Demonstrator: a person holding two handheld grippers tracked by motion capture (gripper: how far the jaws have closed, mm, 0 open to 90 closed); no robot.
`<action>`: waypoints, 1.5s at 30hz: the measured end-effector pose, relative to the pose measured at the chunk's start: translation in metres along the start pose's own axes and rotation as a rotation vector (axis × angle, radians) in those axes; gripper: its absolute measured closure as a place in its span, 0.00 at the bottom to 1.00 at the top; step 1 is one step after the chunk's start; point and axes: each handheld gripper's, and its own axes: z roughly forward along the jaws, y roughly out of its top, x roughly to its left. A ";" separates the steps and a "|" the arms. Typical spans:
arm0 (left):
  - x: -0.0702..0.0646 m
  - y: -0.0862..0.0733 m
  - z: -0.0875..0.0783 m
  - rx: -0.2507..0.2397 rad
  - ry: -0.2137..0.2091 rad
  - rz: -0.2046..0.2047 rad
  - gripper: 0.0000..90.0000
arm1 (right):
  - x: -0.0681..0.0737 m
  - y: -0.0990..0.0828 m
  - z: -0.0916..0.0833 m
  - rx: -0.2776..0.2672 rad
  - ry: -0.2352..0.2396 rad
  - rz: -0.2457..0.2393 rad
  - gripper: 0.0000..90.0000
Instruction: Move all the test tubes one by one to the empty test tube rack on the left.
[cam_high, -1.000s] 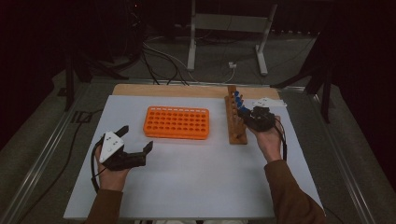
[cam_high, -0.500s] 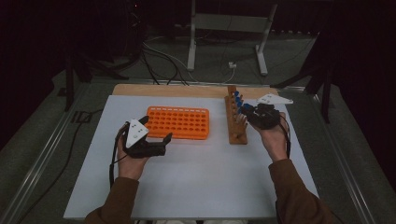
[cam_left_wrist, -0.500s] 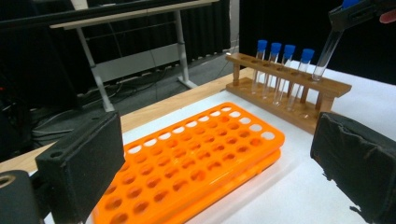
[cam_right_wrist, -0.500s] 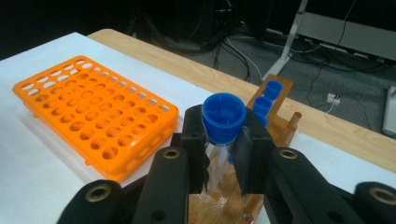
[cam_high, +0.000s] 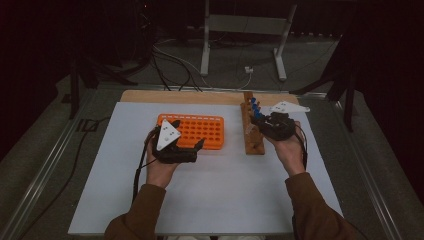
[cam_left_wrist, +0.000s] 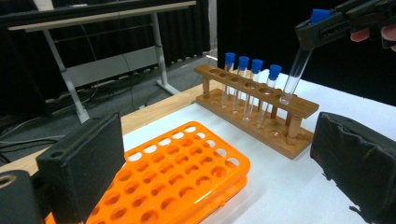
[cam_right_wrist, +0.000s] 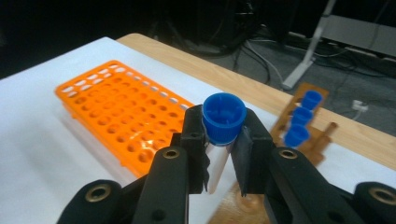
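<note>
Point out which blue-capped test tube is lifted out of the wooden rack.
The tube clamped under its cap by the right gripper, tilted above the rack; the other four stand seated.

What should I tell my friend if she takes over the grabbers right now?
Right hand-held gripper: shut on a blue-capped test tube, tilted, its tip just at the wooden rack.
Left hand-held gripper: open, holding nothing, at the near edge of the orange rack.
Four more capped tubes stand in the wooden rack.
Done: one tube gripped and nearly lifted out.
Left: the orange rack has no tubes yet; likely carry this one over, then the other four.
</note>
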 end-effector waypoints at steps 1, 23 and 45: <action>-0.002 0.001 0.003 0.003 -0.004 -0.003 0.05 | 0.002 0.000 0.000 0.000 0.008 0.001 0.85; -0.042 0.015 0.064 0.078 -0.101 0.032 0.37 | 0.045 0.016 0.017 0.022 0.148 -0.014 0.85; -0.051 0.014 0.077 0.074 -0.147 0.060 0.86 | 0.048 0.013 0.020 0.031 0.210 0.014 0.85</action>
